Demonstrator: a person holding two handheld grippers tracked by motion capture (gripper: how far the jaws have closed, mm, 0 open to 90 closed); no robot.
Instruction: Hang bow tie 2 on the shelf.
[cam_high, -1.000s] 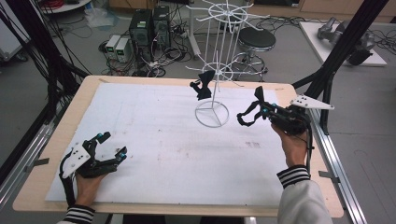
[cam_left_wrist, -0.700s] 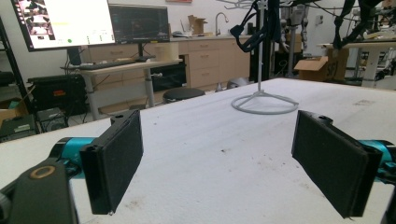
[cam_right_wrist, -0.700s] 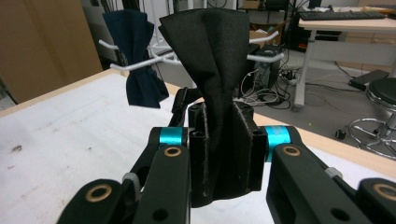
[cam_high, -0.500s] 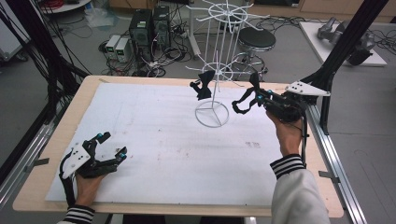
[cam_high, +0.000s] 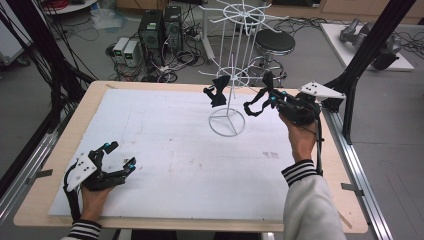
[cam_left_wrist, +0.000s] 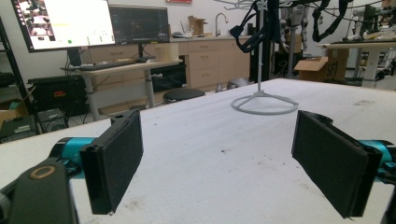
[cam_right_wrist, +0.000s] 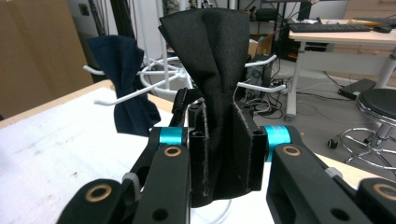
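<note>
Raised toward rack (cam_high: 235, 75), right gripper (cam_right_wrist: 219, 140) pinches pleated black bow tie (cam_right_wrist: 210, 51).

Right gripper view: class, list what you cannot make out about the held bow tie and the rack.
- Black bow tie: its lower part hidden between the right gripper pads.
- White wire rack: its base hidden behind the gripper.
- Dark bow tie: its hook unclear.

right gripper (cam_high: 261, 98) carried bow tie (cam_right_wrist: 219, 70) nearer rack (cam_high: 235, 55).
</note>
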